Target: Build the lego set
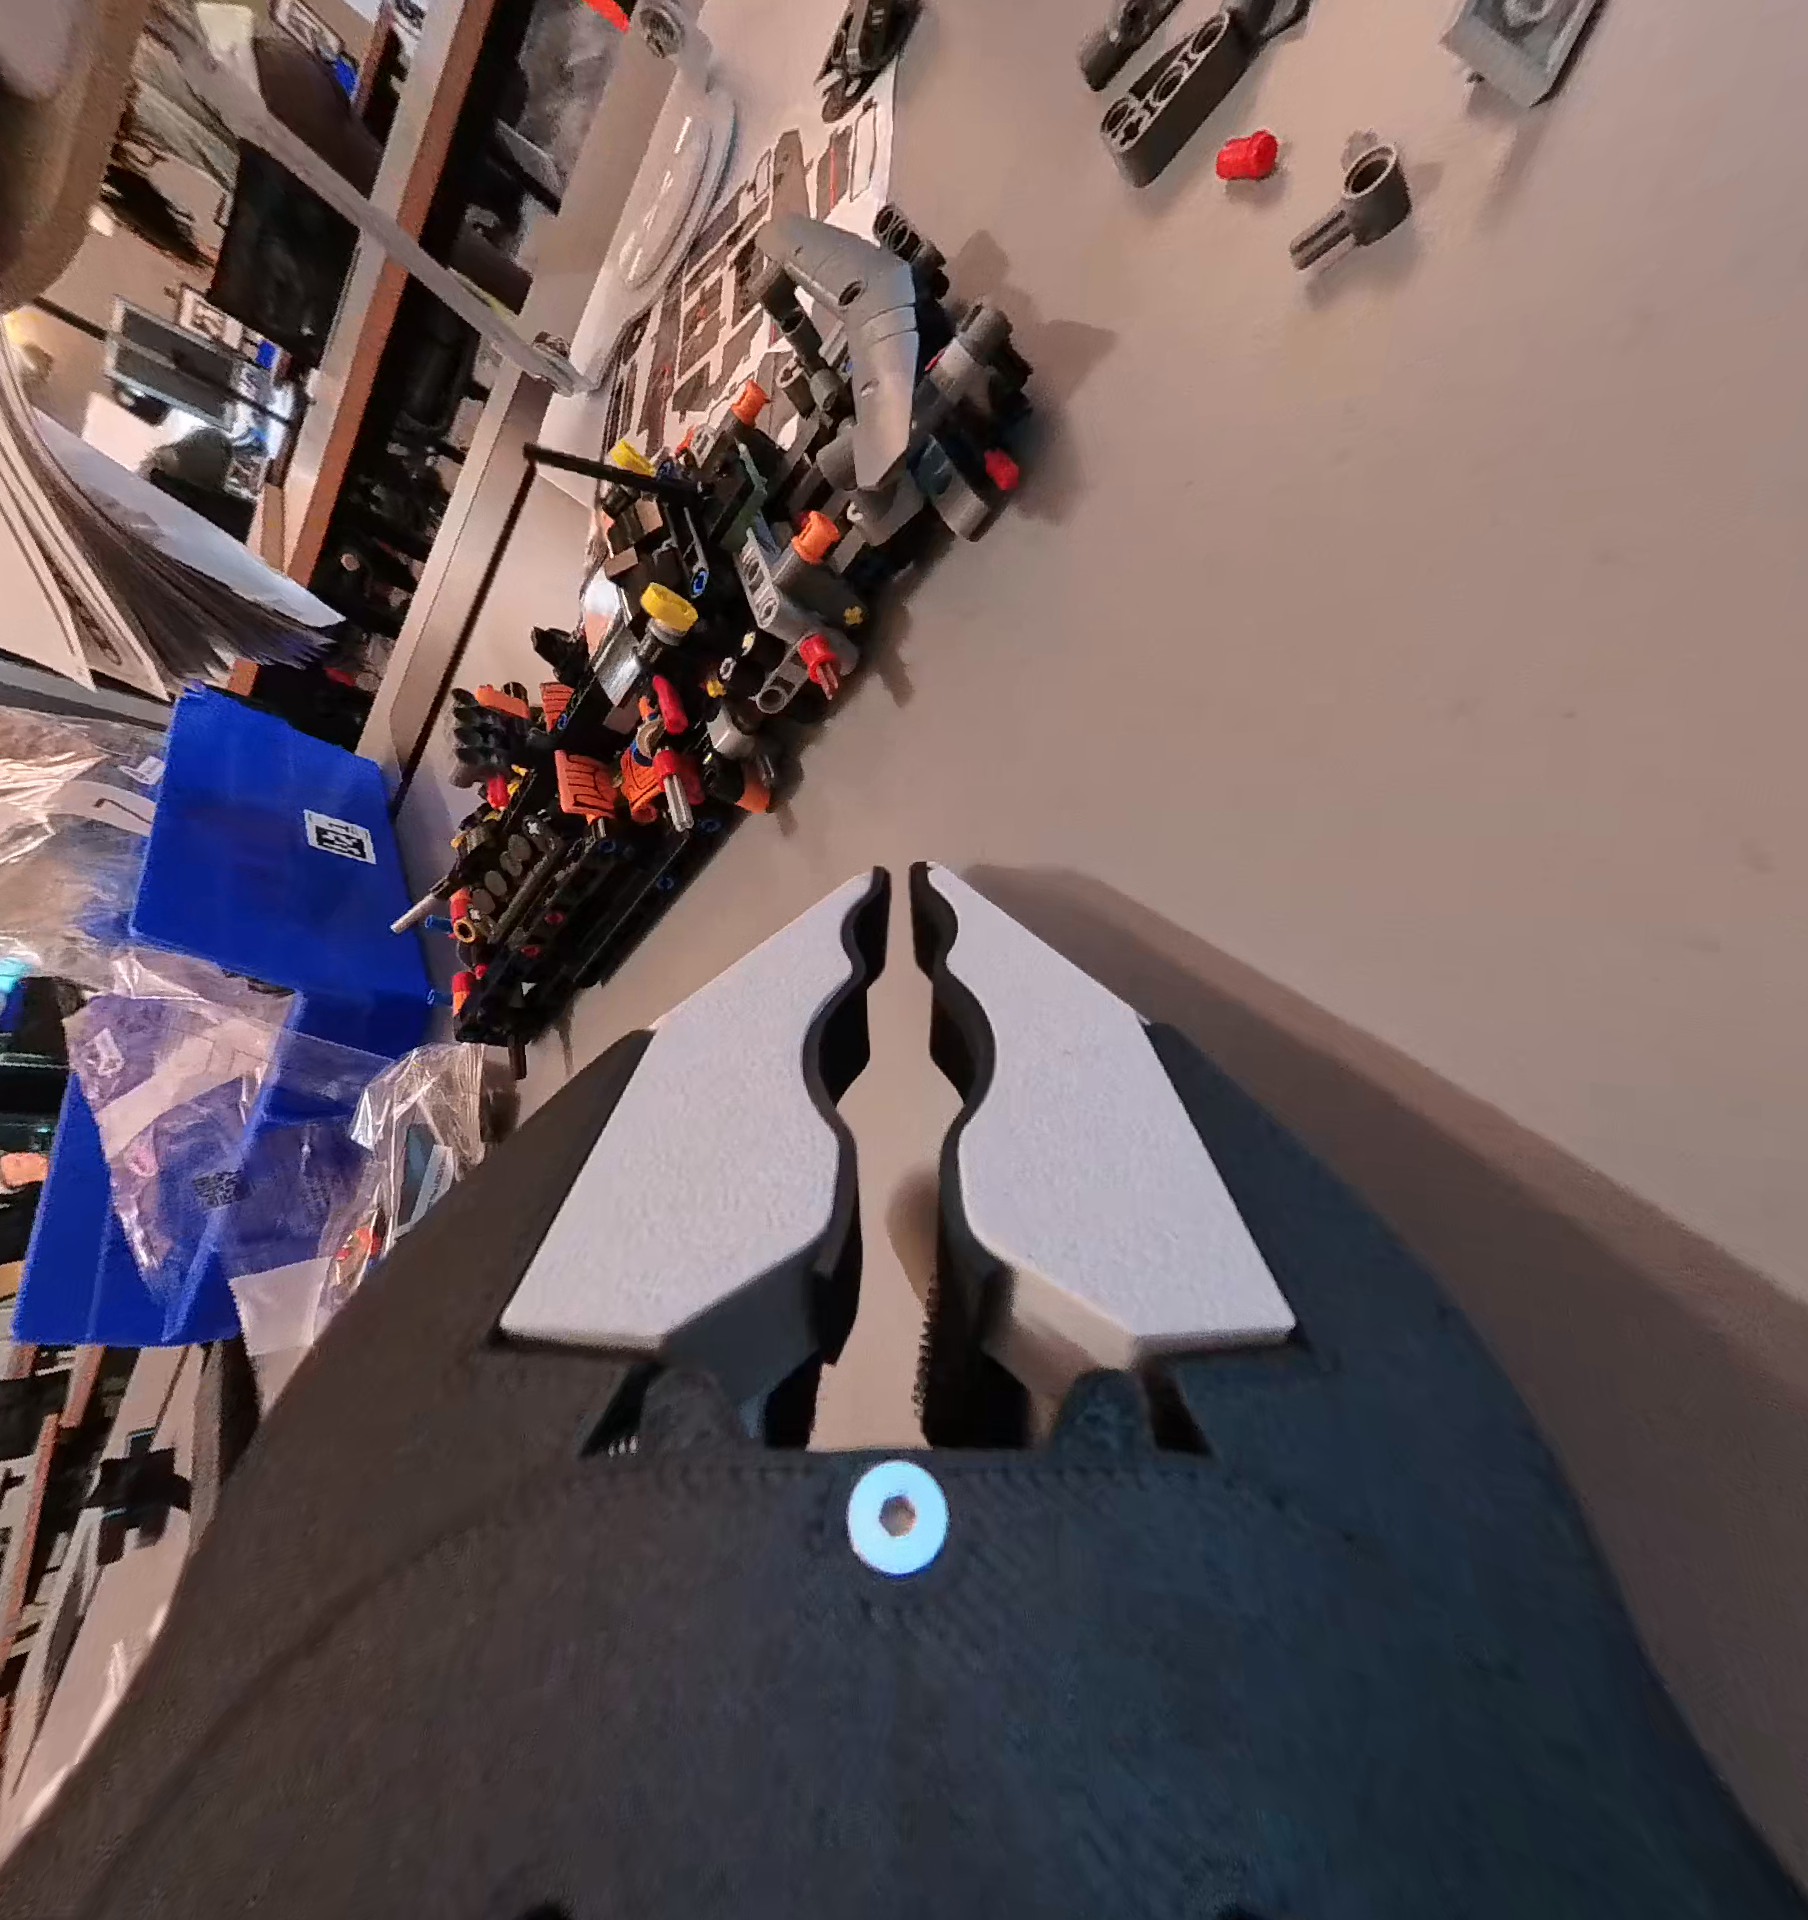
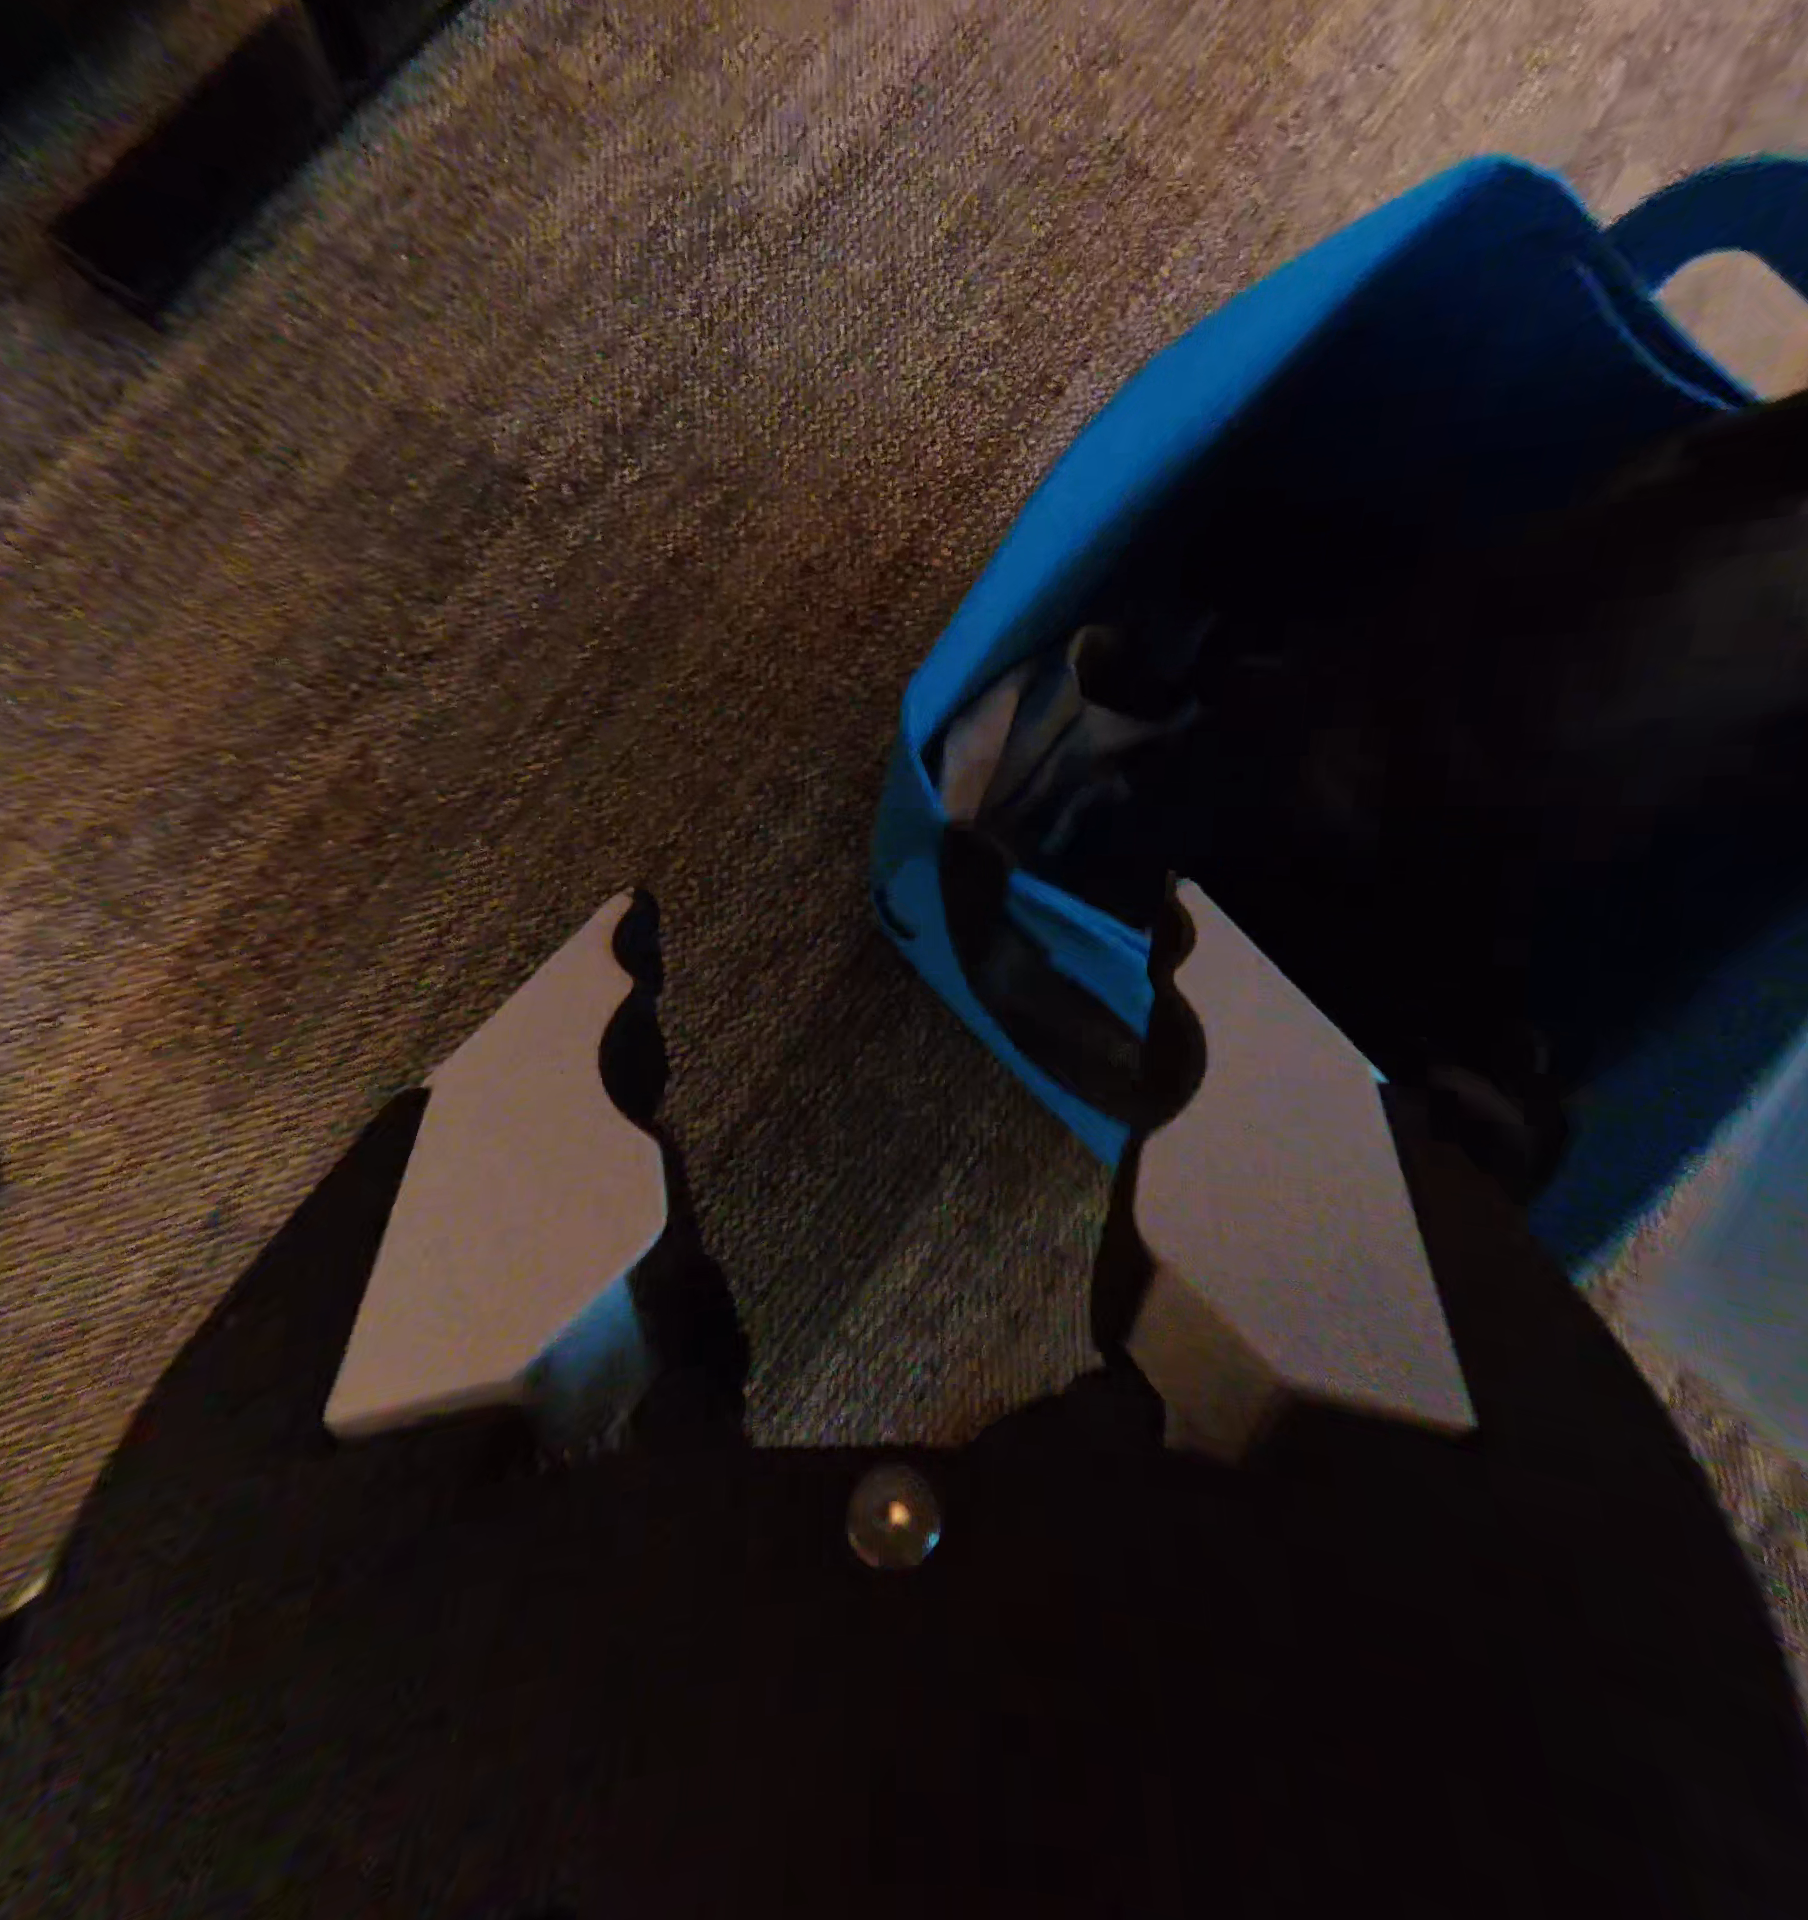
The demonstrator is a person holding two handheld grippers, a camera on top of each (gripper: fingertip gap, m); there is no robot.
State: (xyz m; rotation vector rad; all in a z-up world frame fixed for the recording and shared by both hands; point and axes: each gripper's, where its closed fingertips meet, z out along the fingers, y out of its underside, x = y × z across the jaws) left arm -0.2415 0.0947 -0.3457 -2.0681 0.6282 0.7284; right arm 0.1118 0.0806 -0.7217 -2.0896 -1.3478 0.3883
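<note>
The half-built lego model (image 1: 692,675), black and grey with orange, red and yellow pins and a curved light grey panel, lies on the beige table (image 1: 1399,623) ahead and left of my left gripper (image 1: 900,883). The left gripper is shut and empty, its tips just short of the model. Loose parts lie far right: dark grey beams (image 1: 1180,94), a red pin (image 1: 1246,156), a grey connector (image 1: 1357,203), a grey plate (image 1: 1518,42). My right gripper (image 2: 905,914) is open and empty, low over brown carpet (image 2: 464,520), beside the rim of a blue bag (image 2: 1139,540).
Blue bins (image 1: 276,862) and clear plastic bags (image 1: 183,1091) sit at the table's left. An open instruction booklet (image 1: 79,520) and a printed sheet (image 1: 765,239) lie beyond the model. The blue bag on the floor holds dark and white things. Spacing between my two grippers at the tips: around 50 cm. To reach the red pin (image 1: 1246,156) in a straight line is about 12 cm for my left fingers, about 45 cm for my right. Measured from the fingertips, the grey plate (image 1: 1518,42) is 12 cm or so from the left gripper and 45 cm from the right.
</note>
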